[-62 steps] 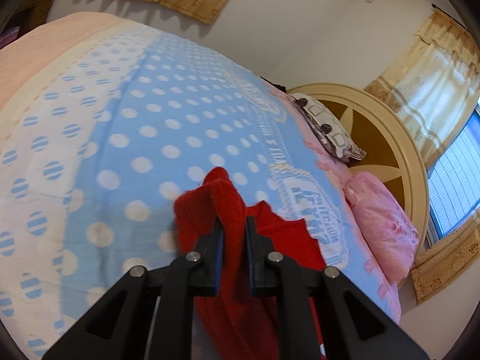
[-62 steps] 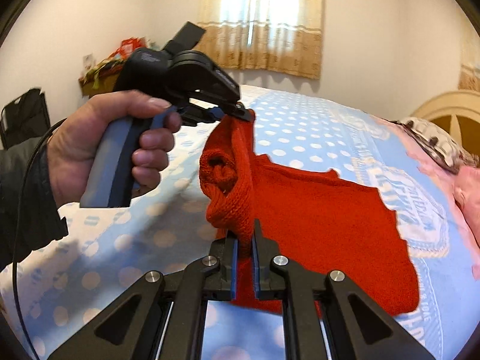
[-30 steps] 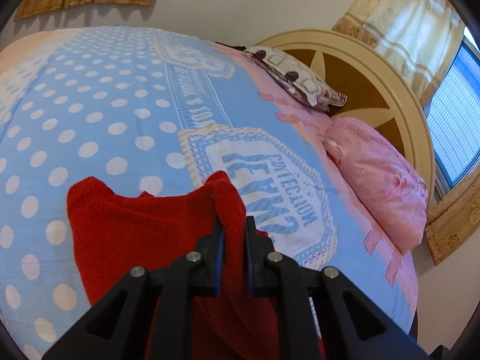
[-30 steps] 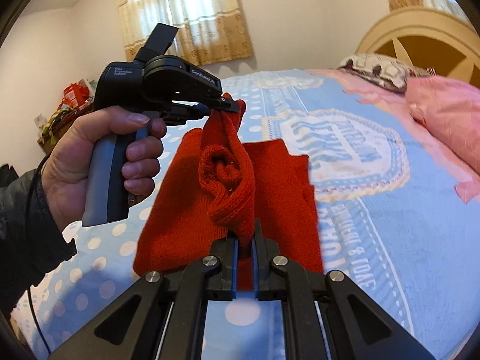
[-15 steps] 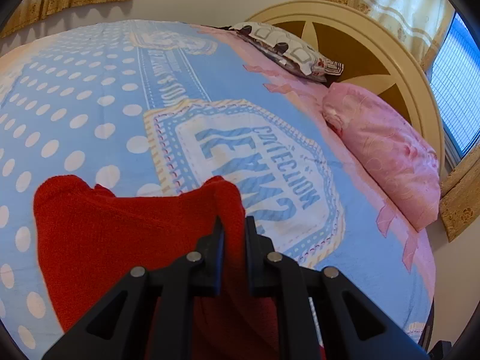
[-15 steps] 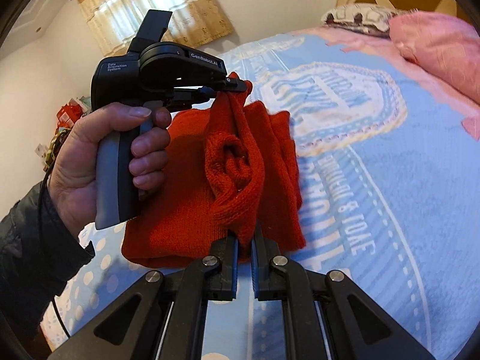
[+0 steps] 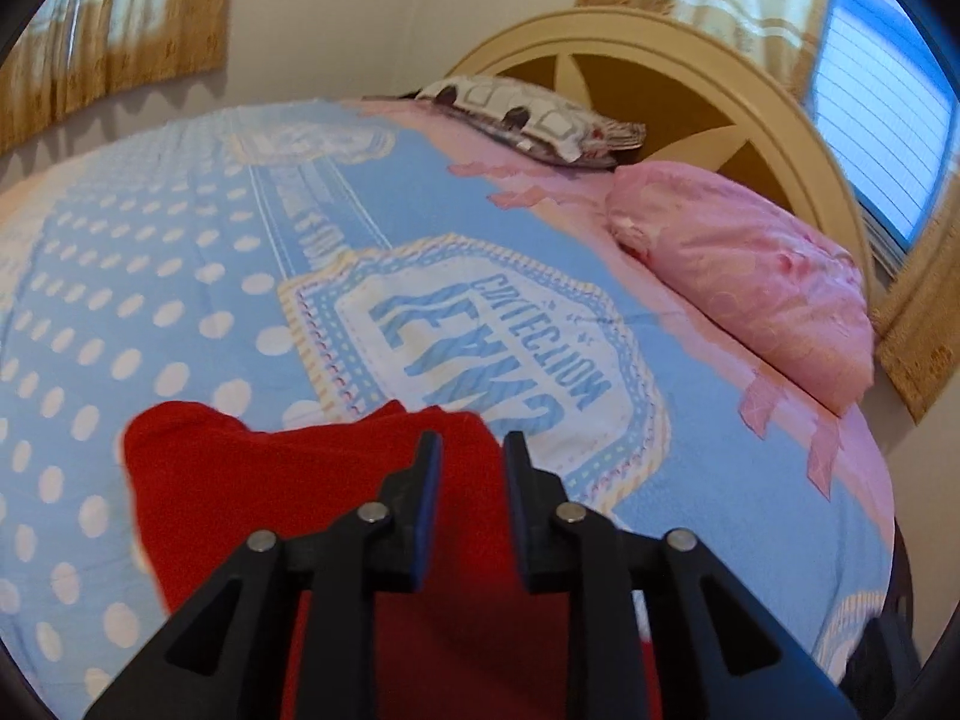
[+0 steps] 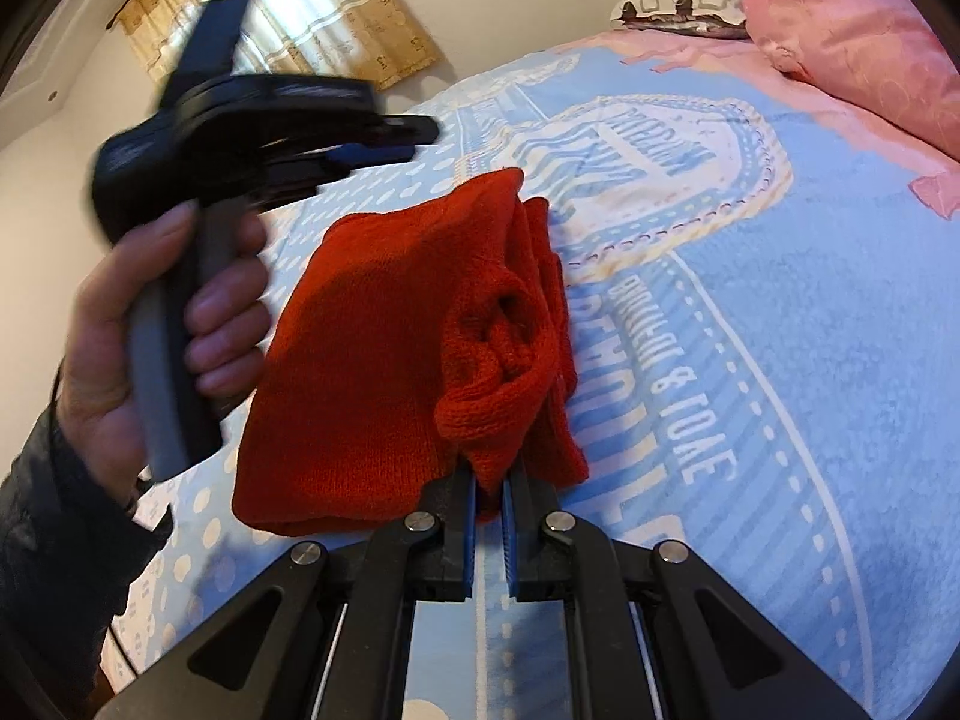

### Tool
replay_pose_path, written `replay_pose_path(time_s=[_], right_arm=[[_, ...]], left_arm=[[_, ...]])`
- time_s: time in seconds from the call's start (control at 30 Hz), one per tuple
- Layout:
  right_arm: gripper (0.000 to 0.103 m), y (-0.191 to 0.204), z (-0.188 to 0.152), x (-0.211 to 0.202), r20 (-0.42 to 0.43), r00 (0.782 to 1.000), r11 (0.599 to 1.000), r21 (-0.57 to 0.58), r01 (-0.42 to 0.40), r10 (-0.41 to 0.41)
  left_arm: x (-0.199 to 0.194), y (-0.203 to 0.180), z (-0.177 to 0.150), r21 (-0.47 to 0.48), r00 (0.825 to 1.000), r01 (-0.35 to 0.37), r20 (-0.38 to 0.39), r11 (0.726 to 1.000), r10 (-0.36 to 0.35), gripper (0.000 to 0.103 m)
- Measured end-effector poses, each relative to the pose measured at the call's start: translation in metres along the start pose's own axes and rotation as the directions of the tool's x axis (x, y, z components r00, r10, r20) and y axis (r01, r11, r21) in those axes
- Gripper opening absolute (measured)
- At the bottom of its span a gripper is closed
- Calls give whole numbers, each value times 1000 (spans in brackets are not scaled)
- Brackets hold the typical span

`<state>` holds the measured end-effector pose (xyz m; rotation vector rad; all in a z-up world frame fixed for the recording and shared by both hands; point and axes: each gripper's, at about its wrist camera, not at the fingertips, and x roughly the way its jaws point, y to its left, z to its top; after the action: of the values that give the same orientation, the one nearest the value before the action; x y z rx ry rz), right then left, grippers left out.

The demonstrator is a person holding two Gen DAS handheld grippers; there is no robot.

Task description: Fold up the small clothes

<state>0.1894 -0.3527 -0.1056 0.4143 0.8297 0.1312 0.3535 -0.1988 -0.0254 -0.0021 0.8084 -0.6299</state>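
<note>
A red knit garment (image 8: 384,360) lies folded over on the blue bedspread (image 8: 750,360). It also shows in the left wrist view (image 7: 270,492), spread under the fingers. My left gripper (image 7: 471,450) is open and empty just above the garment's far edge; in the right wrist view it (image 8: 414,141) hovers, blurred, above the garment's far corner. My right gripper (image 8: 489,489) has its jaws parted a little, with the near fold of the garment still lying between the fingertips.
A pink pillow (image 7: 750,276) and a patterned pillow (image 7: 534,114) lie by the round cream headboard (image 7: 690,72). A window (image 7: 888,120) is at the right. The bedspread has white dots and a printed badge (image 7: 480,336).
The left gripper has opened and let go of the garment's corner, lifting away. The garment has dropped folded onto the bed. The right jaws have parted slightly.
</note>
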Motion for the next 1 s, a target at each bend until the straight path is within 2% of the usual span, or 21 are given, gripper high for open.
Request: replay_pose_path(time_s=[0.07, 0.13, 0.17, 0.2, 0.23, 0.27, 0.3, 0.33, 0.37, 0.4, 0.5, 0.6, 0.7, 0.73, 0.77, 0.8, 0.87, 0.93, 1.0], right_arm=[[6, 0, -1, -2, 6, 1000, 1000, 2, -3, 3], [7, -2, -2, -1, 8, 1000, 1000, 6, -15, 15], [8, -3, -2, -1, 9, 1000, 1000, 14, -23, 23], [9, -6, -2, -2, 15, 999, 999, 26, -33, 33], [11, -7, -3, -3, 16, 999, 999, 30, -38, 37], [16, -7, -3, -4, 19, 999, 999, 34, -40, 39], [27, -8, -3, -7, 35, 999, 999, 38, -37, 36], [33, -8, -3, -10, 50, 998, 999, 40, -33, 31], [46, -8, -3, -16, 77, 997, 999, 45, -21, 17], [53, -8, -2, -23, 109, 994, 999, 51, 0, -6], [53, 6, 6, -37, 182, 980, 997, -1, 80, -79], [53, 46, 27, -26, 151, 984, 982, -149, 115, -93], [51, 74, 51, 1, 115, 981, 959, -221, 178, -156], [49, 78, 60, 15, 94, 978, 954, -220, 203, -187], [36, 80, 67, 33, 50, 976, 950, -221, 220, -214], [18, 76, 71, 50, -5, 976, 954, -210, 214, -220], [17, 67, 69, 66, -42, 962, 943, -217, 254, -269], [17, 63, 64, 66, -23, 955, 932, -227, 283, -295], [17, 59, 60, 63, -3, 944, 919, -229, 320, -330]], left_arm=[[-12, 1, -12, 35, 999, -47, 12, 998, 47, 33], [-32, 5, -35, 55, 996, -85, 39, 995, 83, 48], [-40, 8, -47, 55, 993, -111, 45, 992, 108, 60], [-48, 13, -59, 50, 992, -117, 54, 992, 115, 66], [-54, 16, -69, 42, 991, -122, 62, 992, 119, 66], [-59, 19, -81, 32, 990, -132, 62, 991, 130, 66], [-61, 22, -91, 23, 989, -139, 55, 990, 138, 66], [-63, 25, -101, 16, 988, -150, 51, 989, 149, 66], [-63, 27, -109, 9, 985, -166, 45, 986, 165, 66], [-62, 30, -116, -1, 984, -175, 34, 985, 175, 66], [-56, 35, -124, -27, 986, -161, 26, 987, 162, 66], [-55, 36, -121, -36, 987, -158, 34, 987, 159, 66], [-56, 35, -125, -17, 984, -169, 53, 985, 170, 71], [-56, 35, -128, -18, 984, -166, 56, 986, 167, 72], [-54, 35, -130, -18, 986, -157, 55, 987, 158, 75], [-53, 35, -133, -19, 987, -148, 54, 989, 148, 75], [-52, 32, -138, -15, 990, -133, 50, 991, 134, 79], [-51, 29, -141, -4, 990, -131, 50, 991, 131, 82], [-49, 25, -143, 8, 991, -129, 45, 992, 128, 90]])
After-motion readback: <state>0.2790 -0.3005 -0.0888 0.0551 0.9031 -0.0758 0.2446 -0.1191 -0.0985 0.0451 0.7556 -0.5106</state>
